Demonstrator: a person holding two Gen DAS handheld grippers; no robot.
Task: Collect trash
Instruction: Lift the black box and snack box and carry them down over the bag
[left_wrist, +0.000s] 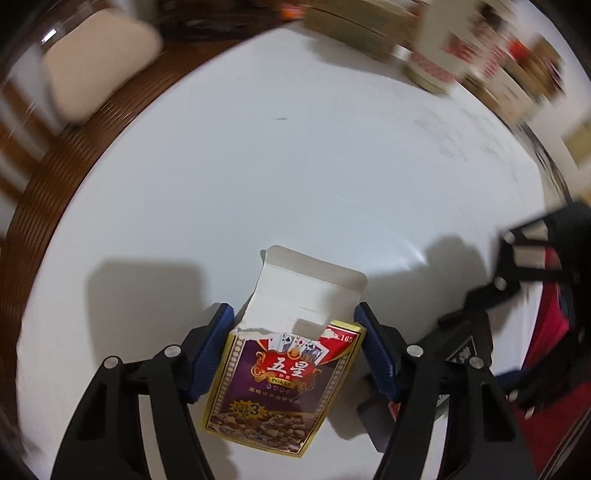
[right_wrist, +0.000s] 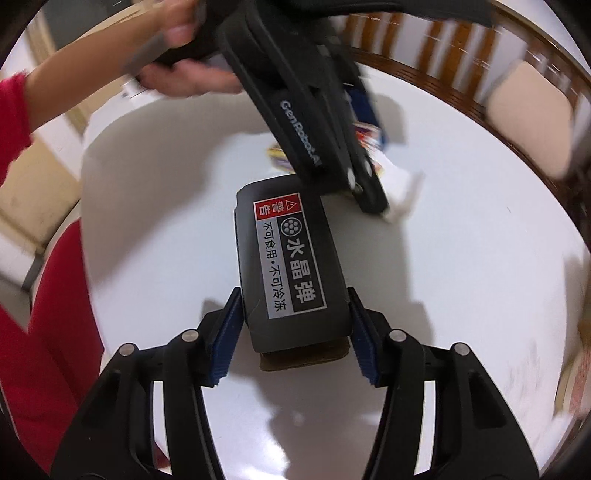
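left gripper (left_wrist: 295, 354) clamps card box (left_wrist: 280, 384) | right gripper (right_wrist: 293, 332) clamps black box (right_wrist: 291, 266)

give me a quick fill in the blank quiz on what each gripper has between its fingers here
1. The left gripper straddles a playing card box whose top flap is ____.
2. The black box between the right gripper's fingers bears a red and white ____ label.
3. Both boxes are over a round ____ table.
4. The person's sleeve is ____.

Missing words: open; warning; white; red
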